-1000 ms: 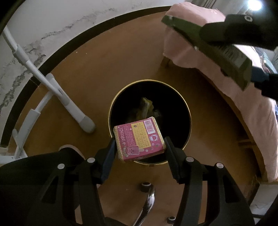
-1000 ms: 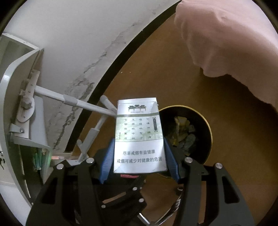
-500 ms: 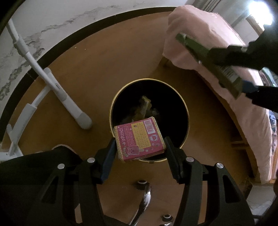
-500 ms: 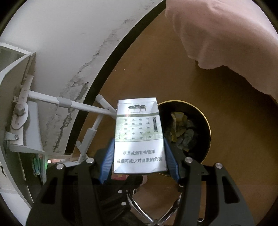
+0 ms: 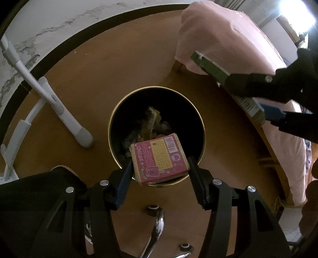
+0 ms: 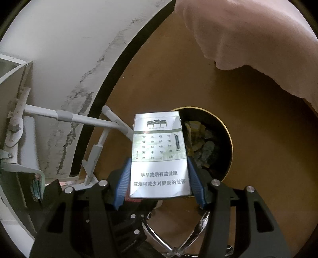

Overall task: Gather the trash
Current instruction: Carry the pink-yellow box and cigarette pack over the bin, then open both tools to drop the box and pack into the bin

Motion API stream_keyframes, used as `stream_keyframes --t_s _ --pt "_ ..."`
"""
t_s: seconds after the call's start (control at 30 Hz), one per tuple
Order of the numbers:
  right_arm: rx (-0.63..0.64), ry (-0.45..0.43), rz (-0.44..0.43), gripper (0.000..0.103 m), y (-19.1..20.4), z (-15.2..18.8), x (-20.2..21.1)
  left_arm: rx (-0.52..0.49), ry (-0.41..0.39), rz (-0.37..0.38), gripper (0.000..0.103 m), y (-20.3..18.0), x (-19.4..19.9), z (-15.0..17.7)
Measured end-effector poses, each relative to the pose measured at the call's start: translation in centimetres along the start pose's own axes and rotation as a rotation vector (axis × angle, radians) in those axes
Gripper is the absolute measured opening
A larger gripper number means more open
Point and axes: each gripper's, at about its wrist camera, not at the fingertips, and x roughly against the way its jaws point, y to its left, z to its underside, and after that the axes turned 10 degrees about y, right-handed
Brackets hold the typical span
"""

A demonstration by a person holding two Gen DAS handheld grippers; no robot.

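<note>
Left gripper [image 5: 159, 168] clamping pink box [image 5: 159, 157] over bin's [image 5: 200, 119] near rim; right gripper [image 6: 159, 176] clamping cigarette pack [image 6: 159, 156], bin just right.

Brown floor [image 5: 123, 65], cracked white wall [image 6: 79, 49], pink-covered bed [image 5: 228, 33], bright window [image 5: 294, 10].

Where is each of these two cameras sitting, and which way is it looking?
Left wrist: rides the left hand-held gripper, looking down along its fingers at the pink box over the black bin; the right hand-held gripper's black frame crosses the upper right.
Right wrist: rides the right hand-held gripper, looking down past its cigarette pack; its own fingers show.
Shared: the bin, pink bedspread, white rack.
</note>
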Motion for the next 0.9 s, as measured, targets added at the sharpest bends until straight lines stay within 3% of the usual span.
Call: stream_keyframes --t_s 0.7,0.77,0.8,0.9 --pt "-0.004 0.001 0.004 0.056 -0.3 0.5 -0.5 -0.035 0.010 -0.001 0.055 -0.9 -0.4 -0.2" --pt "-0.019 -0.016 0.003 0.069 -0.6 0.4 -0.1 -0.023 0.012 -0.010 0.075 -1.0 -0.6 -0.4" --pt "-0.020 -0.032 0.007 0.083 -0.8 0.3 0.4 -0.006 -0.006 -0.018 0.093 -1.0 -0.6 -0.3" --pt "-0.011 -0.097 0.051 0.090 -0.9 0.1 2.1 -0.022 -0.075 -0.039 0.094 -1.6 0.1 -0.2"
